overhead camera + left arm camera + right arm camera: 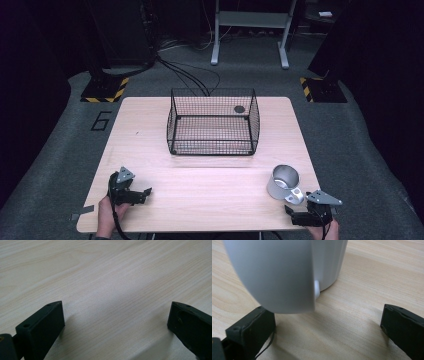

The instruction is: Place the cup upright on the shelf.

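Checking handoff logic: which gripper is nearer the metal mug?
Right. The right gripper sits just behind the mug, its handle between the open jaws. The left gripper is across the table, far from it.

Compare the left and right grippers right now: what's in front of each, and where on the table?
The left gripper sits near the table's front left corner; the right gripper sits at the front right. The left gripper's jaws frame only bare wood, while the right gripper's jaws have the metal cup's handle right before them, not yet clamped. Shared: both are open and low to the tabletop, and both are well short of the wire basket.
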Demonstrator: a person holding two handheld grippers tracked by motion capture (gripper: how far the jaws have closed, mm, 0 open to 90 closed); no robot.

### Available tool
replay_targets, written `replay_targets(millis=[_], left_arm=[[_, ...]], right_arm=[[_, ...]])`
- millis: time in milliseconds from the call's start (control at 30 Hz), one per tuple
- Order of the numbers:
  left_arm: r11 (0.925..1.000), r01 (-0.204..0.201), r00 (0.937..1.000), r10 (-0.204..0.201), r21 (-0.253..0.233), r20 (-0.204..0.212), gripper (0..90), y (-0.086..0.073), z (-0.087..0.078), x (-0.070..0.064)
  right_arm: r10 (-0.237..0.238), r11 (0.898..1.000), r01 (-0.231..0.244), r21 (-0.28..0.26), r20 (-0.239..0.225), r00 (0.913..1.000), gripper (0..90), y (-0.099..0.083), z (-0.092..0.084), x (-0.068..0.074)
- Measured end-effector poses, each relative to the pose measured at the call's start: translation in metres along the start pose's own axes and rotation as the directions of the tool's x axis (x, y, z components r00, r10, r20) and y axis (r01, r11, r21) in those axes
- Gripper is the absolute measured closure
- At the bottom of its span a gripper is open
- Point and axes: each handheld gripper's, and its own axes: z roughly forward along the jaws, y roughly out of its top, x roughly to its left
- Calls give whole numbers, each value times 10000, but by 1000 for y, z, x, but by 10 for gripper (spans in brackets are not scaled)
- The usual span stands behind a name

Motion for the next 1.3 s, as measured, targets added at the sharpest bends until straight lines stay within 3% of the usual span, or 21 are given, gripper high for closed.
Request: replay_targets(millis=[267,533,600,700,900,1033,1300], left_arm=[[10000,-4,10000,4,11,3,10,0,0,0],[10000,-4,10000,4,3,0,10,0,0,0],[10000,-5,10000,5,4,-2,10,0,0,0],[10000,-2,10000,2,4,-1,10,0,0,0],[10000,77,10000,-77,-61,-11,10,0,0,0],[10000,76,10000,-76,-61,-14,10,0,0,-1],[9999,81,10000,-81,-64,-11,10,0,0,-1]], right_arm=[[103,9999,-103,71,6,9999,0,2,0,1],[102,9994,-94,335,-244,9996,0,12,-14,2],[-43,9994,54,329,-310,9995,0,16,-18,3],[259,9992,-242,324,-519,9983,0,23,-24,4],[-27,9994,41,330,-425,9991,0,37,-32,8],[180,9994,-165,310,-494,9986,0,43,-34,9],[6,9996,7,284,-444,9990,0,62,-38,15]])
